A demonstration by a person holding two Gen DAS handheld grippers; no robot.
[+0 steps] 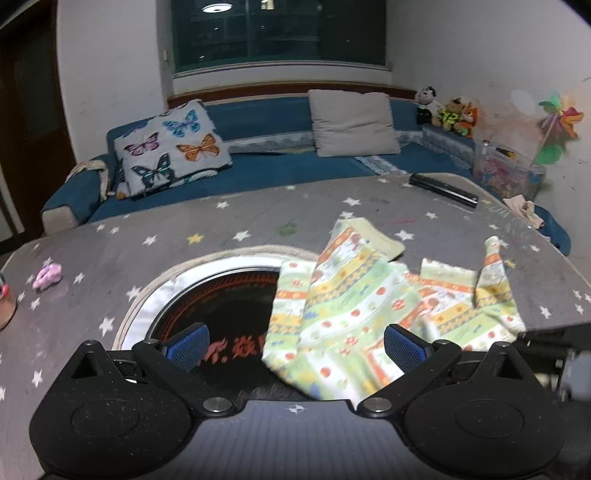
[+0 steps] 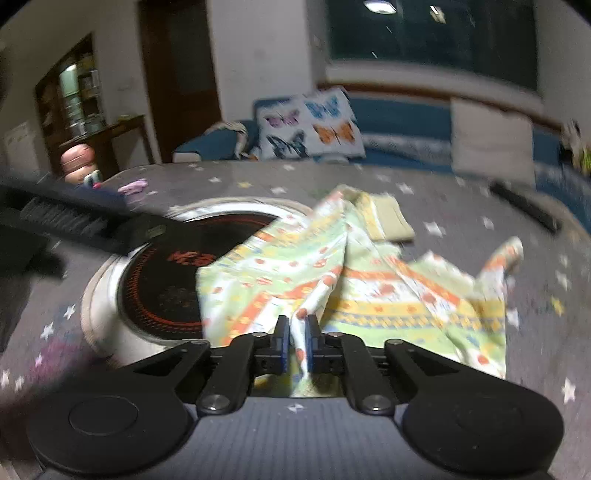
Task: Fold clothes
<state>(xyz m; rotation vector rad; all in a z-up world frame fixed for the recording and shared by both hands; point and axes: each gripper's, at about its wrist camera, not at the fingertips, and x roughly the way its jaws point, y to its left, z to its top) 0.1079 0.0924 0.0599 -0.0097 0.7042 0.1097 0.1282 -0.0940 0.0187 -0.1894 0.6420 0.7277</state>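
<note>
A grey, star-printed cloth covers the tabletop [image 1: 221, 225], and a round opening in it bares a black glass cooktop with red rings [image 1: 229, 295], rimmed in white. Behind the far edge runs a blue sofa [image 1: 258, 170] under a dark window [image 1: 280, 33]; on it lean a butterfly-print cushion [image 1: 171, 147] and a plain beige cushion [image 1: 352, 123], with a few soft toys [image 1: 447, 112] at its right end. A black remote control [image 1: 443, 189] lies near the far right corner of the tabletop, and a small pink hair tie [image 1: 47, 276] near the left edge.

The garment — a child's cotton piece in green, yellow and orange printed bands [image 1: 354, 310] — lies crumpled right of centre, its left part draped over the cooktop's rim and one cuff standing up toward the right edge.

Beyond the far right corner stands a clear plastic box [image 1: 508, 175] filled with small colourful pieces too blurred to name, a paper pinwheel [image 1: 559, 120] rising from it.

The left tool [image 1: 295, 345] hangs with its blue pads wide apart above the garment's near edge, gripping nothing. The right tool [image 2: 296, 338] is clamped on a raised fold of the garment, the fabric pinched between its pads.
</note>
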